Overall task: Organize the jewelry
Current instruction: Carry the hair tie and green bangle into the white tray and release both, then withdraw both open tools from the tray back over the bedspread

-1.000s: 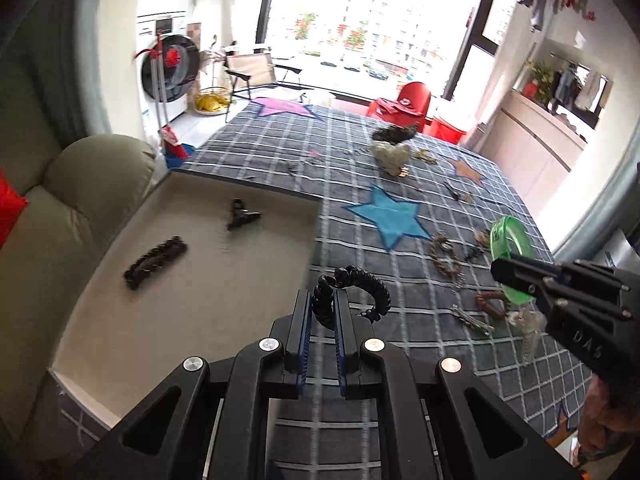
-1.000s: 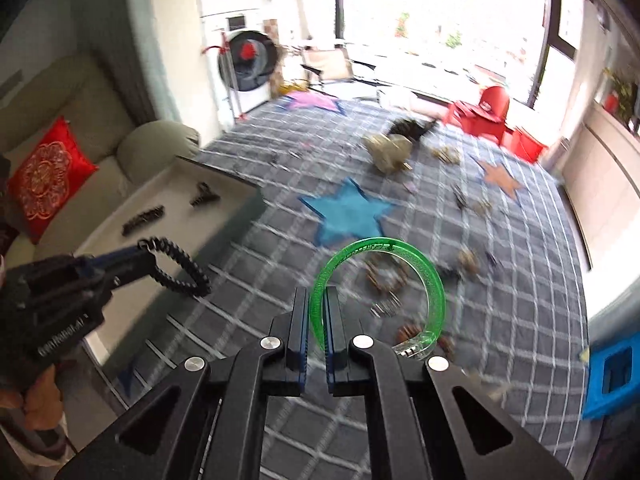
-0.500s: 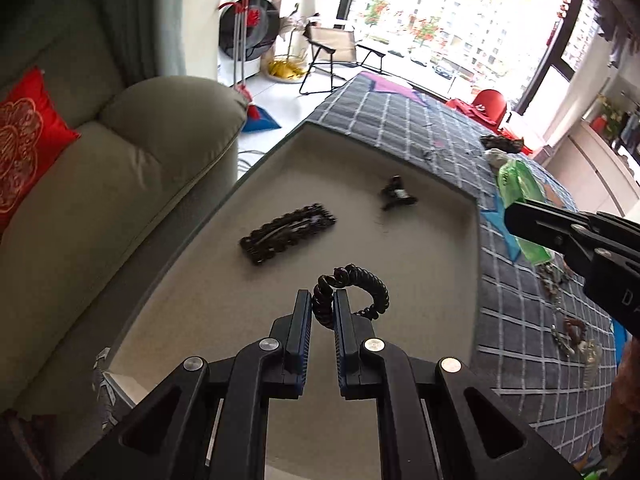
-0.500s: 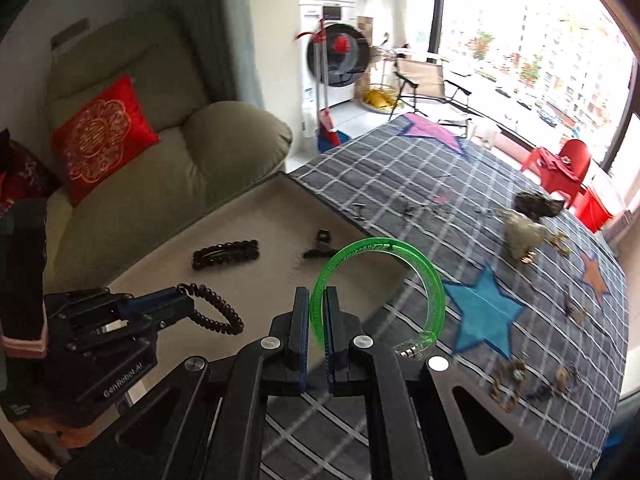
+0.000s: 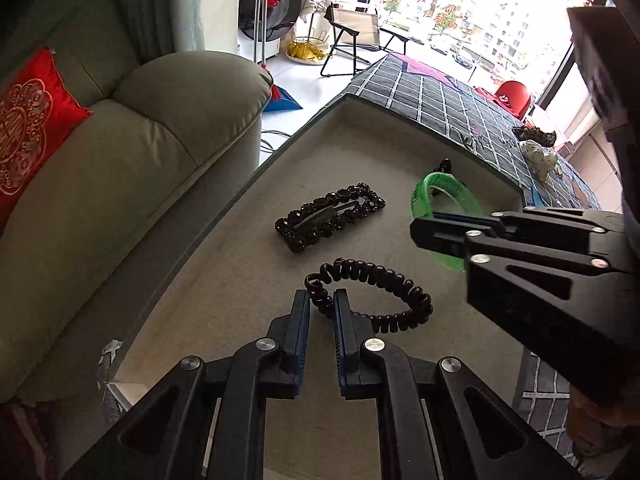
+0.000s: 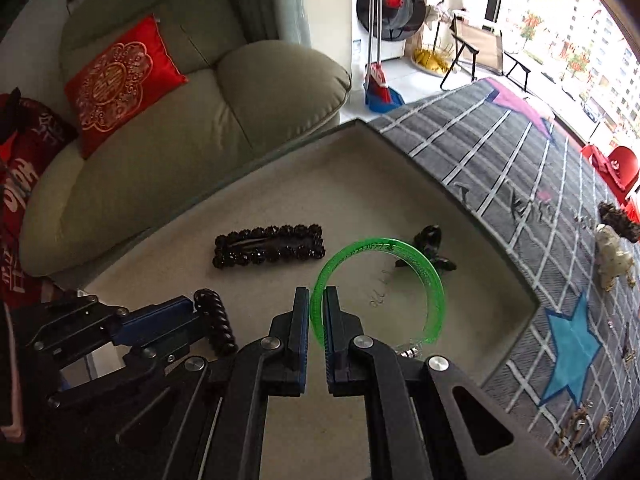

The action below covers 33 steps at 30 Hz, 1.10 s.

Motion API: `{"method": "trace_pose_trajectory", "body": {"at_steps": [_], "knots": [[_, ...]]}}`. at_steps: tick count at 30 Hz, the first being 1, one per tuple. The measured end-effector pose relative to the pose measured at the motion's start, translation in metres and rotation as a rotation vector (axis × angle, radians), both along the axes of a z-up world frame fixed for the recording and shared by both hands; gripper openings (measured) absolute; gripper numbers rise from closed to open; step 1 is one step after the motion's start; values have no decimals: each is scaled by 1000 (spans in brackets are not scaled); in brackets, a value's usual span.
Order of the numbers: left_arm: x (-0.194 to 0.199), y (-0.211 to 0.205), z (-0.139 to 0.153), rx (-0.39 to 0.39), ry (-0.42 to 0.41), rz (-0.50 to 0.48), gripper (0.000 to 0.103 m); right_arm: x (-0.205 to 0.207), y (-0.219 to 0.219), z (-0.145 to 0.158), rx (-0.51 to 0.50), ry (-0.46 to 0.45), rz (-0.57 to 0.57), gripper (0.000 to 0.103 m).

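My left gripper (image 5: pixel 322 296) is shut on a black spiral hair tie (image 5: pixel 376 292), low over the beige tray (image 5: pixel 240 280); the tie also shows in the right wrist view (image 6: pixel 218 320). My right gripper (image 6: pixel 317 294) is shut on a green bangle (image 6: pixel 424 268) and holds it over the tray (image 6: pixel 460 312); the bangle shows in the left wrist view (image 5: pixel 448 196). A black beaded hair clip (image 5: pixel 330 220) (image 6: pixel 268 246) and a small black claw clip (image 6: pixel 430 246) lie in the tray.
A grey checked cloth with stars (image 6: pixel 540 184) covers the table right of the tray, with several jewelry pieces (image 6: pixel 612 252) on it. A green sofa (image 6: pixel 180 120) with a red cushion (image 6: pixel 116 80) stands to the left.
Both grippers have swung left from over the checked cloth to over the tray and come lower, each still holding its piece. The right gripper now sits close beside the left.
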<state>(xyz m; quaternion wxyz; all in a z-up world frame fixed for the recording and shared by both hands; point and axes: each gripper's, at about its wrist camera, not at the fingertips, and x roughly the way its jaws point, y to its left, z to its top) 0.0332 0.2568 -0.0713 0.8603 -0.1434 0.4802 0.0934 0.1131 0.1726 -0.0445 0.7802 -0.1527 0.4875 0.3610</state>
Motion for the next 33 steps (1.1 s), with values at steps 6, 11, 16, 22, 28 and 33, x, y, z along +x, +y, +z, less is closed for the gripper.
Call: {"method": "trace_pose_trajectory", "body": {"at_steps": [6, 11, 16, 22, 28, 33], "knots": [[1, -2, 2, 32, 13, 7, 37, 7, 0, -9, -6, 39, -12, 7], [-2, -3, 6, 59, -4, 22, 63, 18, -7, -15, 26, 106, -45, 8], [-3, -3, 8, 59, 6, 29, 63, 25, -21, -8, 98, 162, -83, 11], [-6, -8, 12, 70, 7, 33, 63, 21, -46, 17, 177, 124, -137, 62], [-10, -14, 18, 79, -2, 38, 85, 8, -76, 35, 220, 101, -197, 64], [-20, -23, 31, 104, -50, 36, 100, -5, -104, 47, 262, 81, -246, 73]]}}
